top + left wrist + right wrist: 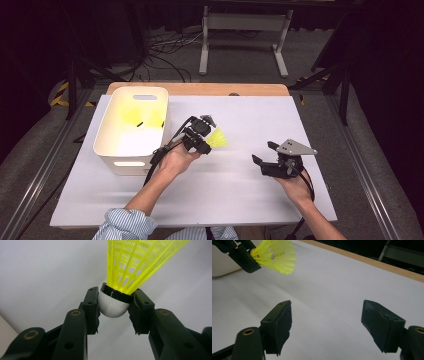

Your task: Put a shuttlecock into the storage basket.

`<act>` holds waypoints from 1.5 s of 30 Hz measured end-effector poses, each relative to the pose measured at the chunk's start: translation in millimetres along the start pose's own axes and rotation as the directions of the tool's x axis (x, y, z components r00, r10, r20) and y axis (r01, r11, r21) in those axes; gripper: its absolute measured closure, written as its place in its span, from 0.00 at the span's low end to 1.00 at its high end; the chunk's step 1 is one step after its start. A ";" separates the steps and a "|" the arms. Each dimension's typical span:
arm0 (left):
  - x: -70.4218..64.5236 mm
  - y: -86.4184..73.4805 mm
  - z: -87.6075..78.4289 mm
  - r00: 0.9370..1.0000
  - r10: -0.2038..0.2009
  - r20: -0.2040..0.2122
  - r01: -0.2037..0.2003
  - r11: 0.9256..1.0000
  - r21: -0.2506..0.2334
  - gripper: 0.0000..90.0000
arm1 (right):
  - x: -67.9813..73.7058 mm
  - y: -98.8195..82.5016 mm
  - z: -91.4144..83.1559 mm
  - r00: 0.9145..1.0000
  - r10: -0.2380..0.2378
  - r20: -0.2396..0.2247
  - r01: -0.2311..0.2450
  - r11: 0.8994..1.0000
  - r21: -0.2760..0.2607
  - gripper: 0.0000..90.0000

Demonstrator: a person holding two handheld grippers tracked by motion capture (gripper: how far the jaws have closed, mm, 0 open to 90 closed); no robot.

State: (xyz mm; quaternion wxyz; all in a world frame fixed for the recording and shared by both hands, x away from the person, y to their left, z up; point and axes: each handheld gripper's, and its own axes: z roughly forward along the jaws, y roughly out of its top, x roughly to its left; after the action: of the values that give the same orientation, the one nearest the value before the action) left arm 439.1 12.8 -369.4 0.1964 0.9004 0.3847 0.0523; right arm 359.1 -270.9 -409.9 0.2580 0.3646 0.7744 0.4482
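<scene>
while left tool (pixel 113 312) clamps shuttlecock (pixel 113 305) cork, high view adds bin (pixel 131 150); right tool (pixel 327 325) apart, empty.

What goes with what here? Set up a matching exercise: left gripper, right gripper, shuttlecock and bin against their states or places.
1 left gripper
2 right gripper
3 shuttlecock
4 bin

A stands at the table's left, yellow shuttlecocks inside
B fingers apart, nothing between them
C white cork pinched, yellow skirt pointing away
D shut on the cork

Pairs: 1-D, 2-B, 3-C, 4-A
</scene>
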 end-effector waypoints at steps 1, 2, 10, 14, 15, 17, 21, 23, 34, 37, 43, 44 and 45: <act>0.6 0.1 -0.9 1.000 -0.002 -0.005 0.002 1.000 0.001 0.70 | -0.2 -1.6 -1.0 1.000 0.004 0.001 -0.004 1.000 -0.003 0.27; 0.8 0.1 -1.2 1.000 -0.006 -0.005 0.006 1.000 -0.001 0.70 | -0.5 -3.8 -2.3 1.000 0.008 0.002 -0.008 1.000 -0.009 0.26; 2.8 1.4 -5.7 1.000 -0.026 0.001 0.026 1.000 -0.002 0.70 | -0.9 -19.0 -10.9 1.000 0.023 0.004 -0.023 0.999 -0.022 0.23; 4.3 2.7 -10.7 0.999 -0.040 0.004 0.040 0.999 -0.006 0.70 | 0.5 -25.5 -16.8 1.000 0.022 0.011 -0.021 0.999 -0.039 0.21; 4.6 2.8 -11.7 0.999 -0.041 0.004 0.041 0.999 -0.007 0.70 | 0.5 -27.4 -18.6 1.000 0.023 0.013 -0.022 0.999 -0.049 0.21; 4.6 2.9 -13.0 0.999 -0.051 0.007 0.051 0.999 -0.013 0.70 | 0.1 -30.0 -21.3 0.999 0.028 0.017 -0.027 0.998 -0.054 0.20; 7.6 2.7 -17.4 0.998 -0.056 0.012 0.057 0.998 -0.014 0.70 | -1.7 -37.0 -26.2 0.998 0.052 0.025 -0.051 0.996 -0.067 0.20; 9.4 2.7 -19.2 0.998 -0.060 0.009 0.060 0.998 -0.018 0.70 | -2.5 -40.1 -28.4 0.998 0.061 0.033 -0.058 0.995 -0.075 0.19; 12.3 3.2 -28.3 0.997 -0.079 0.016 0.080 0.996 -0.028 0.70 | -3.0 -49.6 -37.8 0.995 0.084 0.046 -0.079 0.992 -0.097 0.18; 15.0 2.6 -34.1 0.995 -0.093 0.019 0.094 0.995 -0.038 0.70 | -3.3 -52.4 -40.5 0.995 0.086 0.052 -0.080 0.991 -0.104 0.18; 18.5 2.5 -39.5 0.995 -0.099 0.015 0.100 0.994 -0.035 0.70 | -3.5 -56.1 -39.7 0.995 0.091 0.051 -0.086 0.992 -0.092 0.17; 19.1 2.6 -40.1 0.995 -0.100 0.016 0.100 0.994 -0.037 0.70 | -3.3 -56.1 -39.4 0.995 0.087 0.051 -0.083 0.992 -0.091 0.17; 19.2 2.6 -40.6 0.995 -0.101 0.014 0.101 0.994 -0.038 0.70 | -3.2 -56.0 -39.1 0.995 0.084 0.052 -0.079 0.993 -0.091 0.17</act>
State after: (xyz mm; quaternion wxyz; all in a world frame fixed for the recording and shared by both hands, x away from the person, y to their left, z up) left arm 444.3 37.6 -332.2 0.2185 0.8762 0.4274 0.0442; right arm 313.9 -311.9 -440.9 0.2770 0.3963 0.7306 0.4821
